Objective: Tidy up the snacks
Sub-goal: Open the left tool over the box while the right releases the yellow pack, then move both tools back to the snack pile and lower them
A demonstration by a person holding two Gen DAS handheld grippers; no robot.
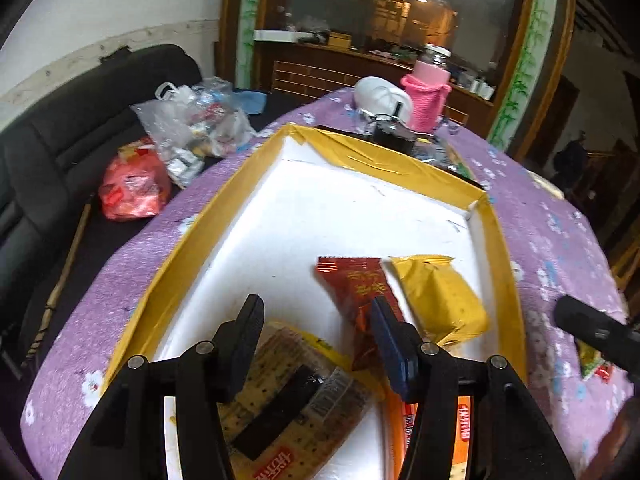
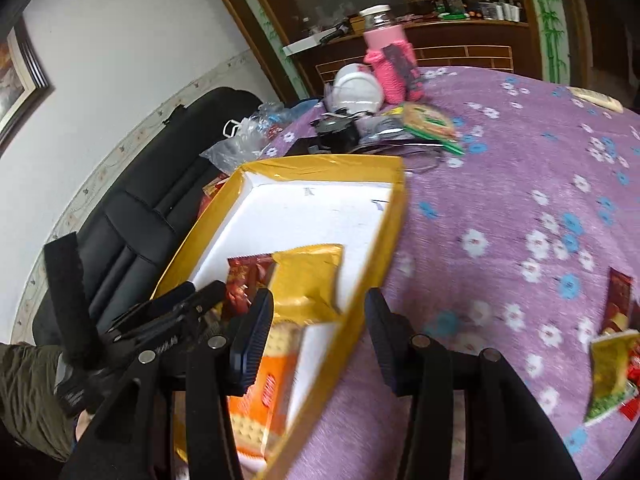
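Left tongs [image 1: 316, 336] are spread and empty over the snack packets [image 1: 438, 296] already laid in the yellow-rimmed tray [image 1: 168, 292]; right tongs [image 2: 320, 336], spread and empty astride its worktop-side rim, risk nudging it, while loose packets [image 2: 610, 372] near the worktop's right edge could be swept off.

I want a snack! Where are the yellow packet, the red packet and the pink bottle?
yellow packet [image 1: 440, 292], left wrist view, its middle.
red packet [image 1: 360, 280], left wrist view, upper half.
pink bottle [image 2: 390, 68], right wrist view, knitted sleeve.
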